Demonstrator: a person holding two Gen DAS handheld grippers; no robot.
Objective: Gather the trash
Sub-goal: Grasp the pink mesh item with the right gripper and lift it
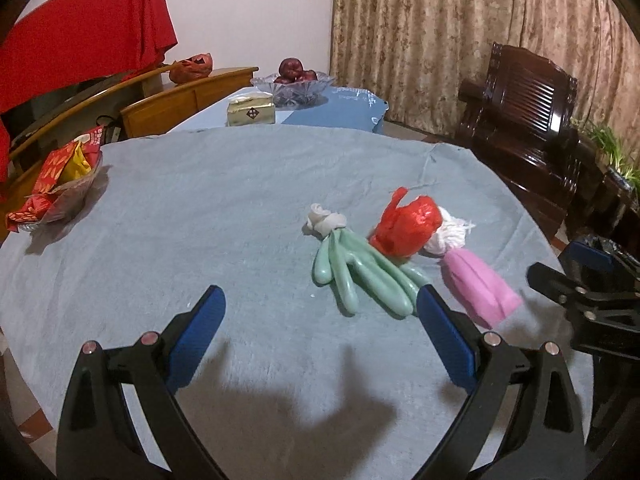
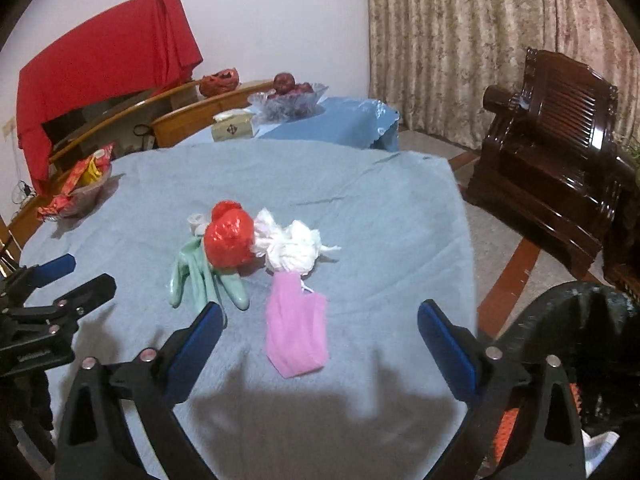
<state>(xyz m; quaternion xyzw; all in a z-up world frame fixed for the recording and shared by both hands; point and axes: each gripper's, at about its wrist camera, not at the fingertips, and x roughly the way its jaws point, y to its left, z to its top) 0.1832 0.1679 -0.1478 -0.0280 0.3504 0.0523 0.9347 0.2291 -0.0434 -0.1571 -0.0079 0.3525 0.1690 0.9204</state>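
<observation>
We take the blue-grey tablecloth (image 1: pixel 200 216) as our landmark. At its far left edge we see a glass bowl of red and yellow packets (image 1: pixel 60 184). Beyond its far edge sit a tissue box (image 1: pixel 251 111) and a glass bowl of red apples (image 1: pixel 294 82). Past its right side stands a dark wooden armchair (image 2: pixel 560 140), with patterned curtains (image 2: pixel 460 40) behind.

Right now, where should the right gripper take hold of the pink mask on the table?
Probably the near, wider end of the pink mask, from directly above. It lies flat on the blue cloth, centred ahead of the open right gripper, while its far end sits against the white tissue wad.
</observation>
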